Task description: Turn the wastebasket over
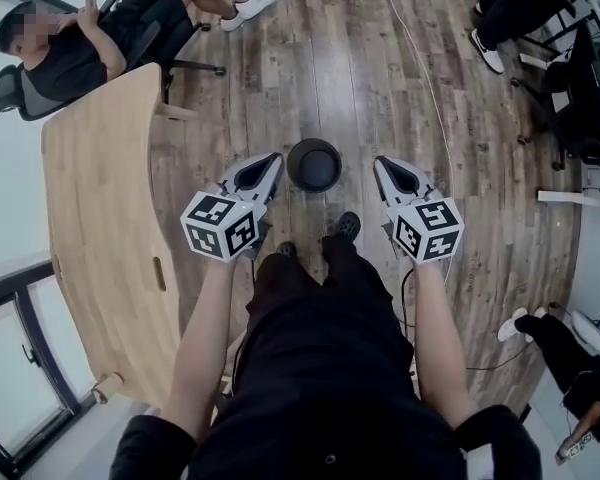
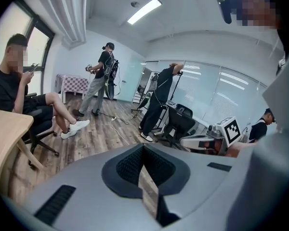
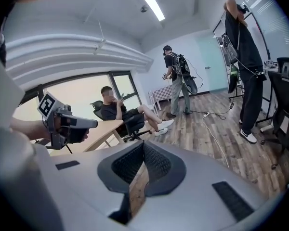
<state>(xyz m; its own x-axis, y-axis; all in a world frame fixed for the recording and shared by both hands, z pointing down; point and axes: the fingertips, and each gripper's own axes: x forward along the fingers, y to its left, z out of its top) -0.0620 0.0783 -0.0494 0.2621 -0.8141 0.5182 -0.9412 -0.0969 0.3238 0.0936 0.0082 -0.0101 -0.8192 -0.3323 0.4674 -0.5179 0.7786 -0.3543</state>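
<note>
In the head view a round black wastebasket stands on the wood floor just ahead of the person's feet, seen from above. My left gripper hangs to its left and my right gripper to its right, both apart from it and above the floor. Both are shut with nothing between the jaws. The left gripper view shows its own closed jaws and the right gripper beyond. The right gripper view shows its closed jaws and the left gripper. Neither gripper view shows the wastebasket.
A curved wooden table runs along the left, with a seated person on an office chair behind it. Other people stand at the far right. A cable trails over the floor beyond the basket.
</note>
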